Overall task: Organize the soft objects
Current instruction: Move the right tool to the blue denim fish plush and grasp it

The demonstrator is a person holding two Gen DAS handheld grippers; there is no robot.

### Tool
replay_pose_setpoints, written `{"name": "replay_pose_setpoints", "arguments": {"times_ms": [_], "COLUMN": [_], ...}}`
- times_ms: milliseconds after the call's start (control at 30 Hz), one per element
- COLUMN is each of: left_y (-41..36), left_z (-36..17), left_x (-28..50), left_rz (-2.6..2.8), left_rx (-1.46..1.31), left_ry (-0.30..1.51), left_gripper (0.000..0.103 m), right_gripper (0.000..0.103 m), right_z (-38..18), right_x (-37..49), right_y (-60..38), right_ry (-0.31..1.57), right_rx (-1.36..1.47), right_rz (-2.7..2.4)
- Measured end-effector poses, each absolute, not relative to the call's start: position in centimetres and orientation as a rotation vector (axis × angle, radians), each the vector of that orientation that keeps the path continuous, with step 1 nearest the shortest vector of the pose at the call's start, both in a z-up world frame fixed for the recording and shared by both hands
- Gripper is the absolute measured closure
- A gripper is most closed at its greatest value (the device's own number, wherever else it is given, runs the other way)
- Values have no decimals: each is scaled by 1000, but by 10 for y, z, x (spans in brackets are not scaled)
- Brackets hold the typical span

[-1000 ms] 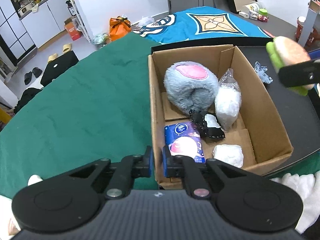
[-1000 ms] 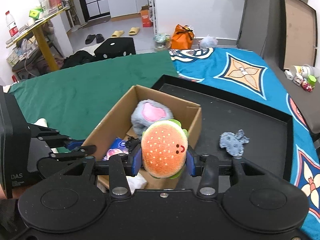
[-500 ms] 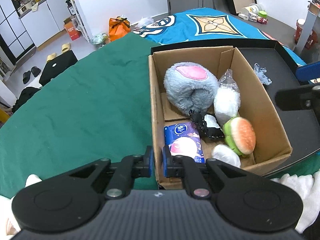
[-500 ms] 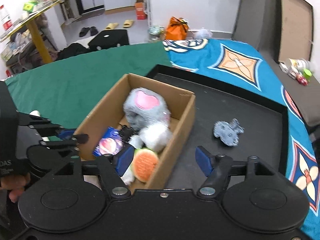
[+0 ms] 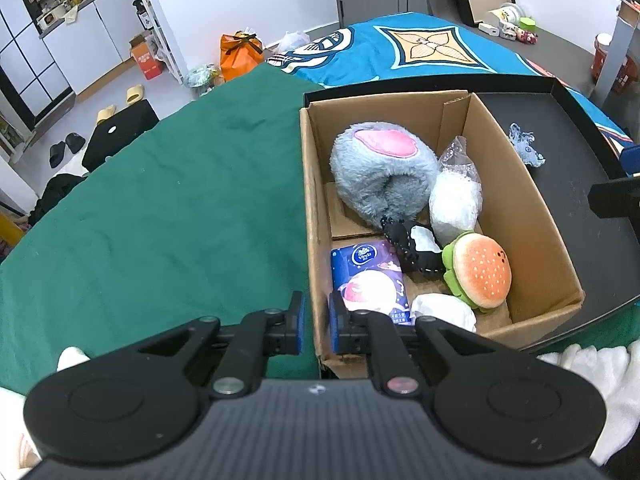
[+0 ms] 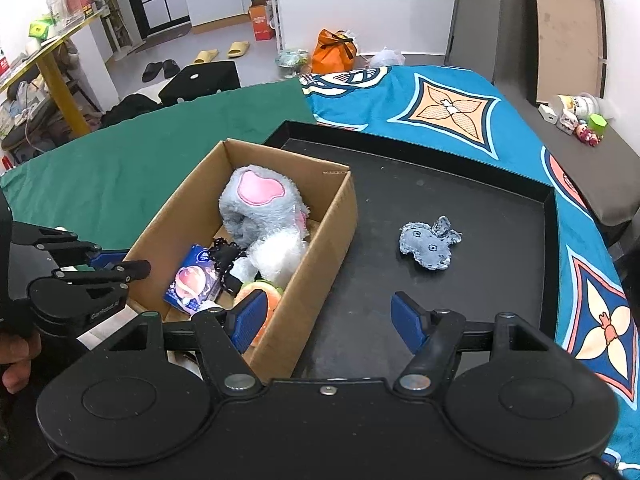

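Note:
A cardboard box holds a grey plush with a pink patch, a clear bag of white stuffing, a tissue pack, a black item and a burger plush. My left gripper is shut on the box's near wall. My right gripper is open and empty, over the box's right wall. A small blue-grey cloth toy lies on the black tray.
The box stands on a black tray with raised rims. Green cloth lies to the left, blue patterned cloth beyond. Small items stand on a grey surface at the far right.
My right gripper has opened and dropped the burger plush into the box, then drawn back to the right. The left gripper has kept its hold on the box wall.

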State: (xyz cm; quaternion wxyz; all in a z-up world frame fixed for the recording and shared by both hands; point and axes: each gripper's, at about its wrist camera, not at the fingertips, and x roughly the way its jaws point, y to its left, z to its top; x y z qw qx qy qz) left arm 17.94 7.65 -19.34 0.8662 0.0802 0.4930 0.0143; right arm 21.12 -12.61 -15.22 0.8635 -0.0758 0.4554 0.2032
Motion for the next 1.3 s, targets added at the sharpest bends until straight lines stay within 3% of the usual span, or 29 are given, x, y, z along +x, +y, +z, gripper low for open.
{"name": "replay_pose_setpoints", "arguments": {"times_ms": [300,567,967,1300], "left_y": [71,64,57,49], "left_z": [-192,-193,-185,-187], "left_x": [181,185,201,221], "left_rz": [41,94,150,192], "left_rx": [209,285,304,362], "left_ry": [1046,1069,1098,1122], "left_gripper": [88,68,47,43], "right_gripper": [35,35,35,35], "right_z": [-160,-171,-183,-199], "right_x": [220,236,268,304], "right_y": [-147,-166,-191,-206], "right_ry": [954,959,947,933], "right_rx": [-110,-63,-21,27], "right_rz": [408,400,408,416]}}
